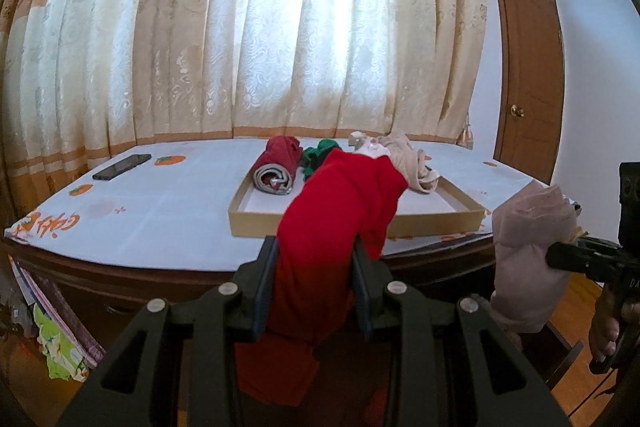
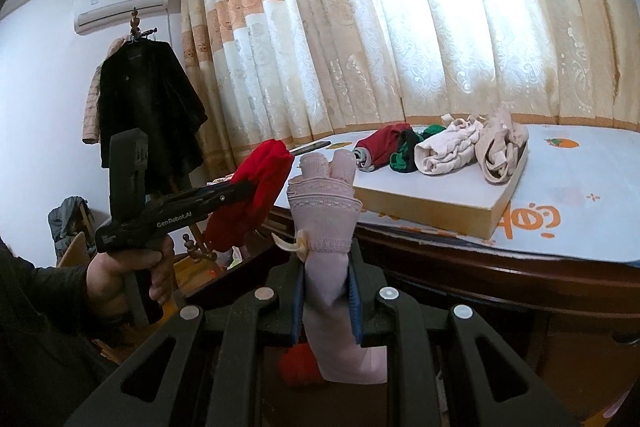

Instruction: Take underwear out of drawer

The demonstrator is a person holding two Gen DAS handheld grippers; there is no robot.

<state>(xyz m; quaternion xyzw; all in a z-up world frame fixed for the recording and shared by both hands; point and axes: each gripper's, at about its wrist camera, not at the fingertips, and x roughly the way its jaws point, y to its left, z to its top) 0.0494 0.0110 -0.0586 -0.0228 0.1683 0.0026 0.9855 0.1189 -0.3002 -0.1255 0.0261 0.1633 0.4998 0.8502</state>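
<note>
- Left gripper (image 1: 316, 267) clamped on a rolled bright-red underwear (image 1: 340, 203), held up in the air in front of the table edge (image 1: 120, 259).
- Right gripper (image 2: 326, 291) clamped on a rolled pale-pink underwear (image 2: 324, 219) with a lace band and a small cream bow, also held aloft, just beside the red roll.
- Both pieces already clear of the drawer — drawer itself barely in view, perhaps a dark edge low at the right of the left wrist view; contents not visible.
- On the table, a shallow cardboard tray (image 1: 352, 223) already holding four rolled pieces in a row: dark red (image 1: 276, 167), green and black (image 1: 316, 155), cream (image 2: 444, 151), beige (image 2: 500, 147).
- A phone (image 1: 122, 166) lying flat on the patterned tablecloth, well apart from the tray.
- Judged progress: well along — two more pieces lifted out, not yet set down.
- Likely remaining: carrying both rolls forward over the table edge and placing them in the tray's bare near part; anything left in the drawer cannot be told.
</note>
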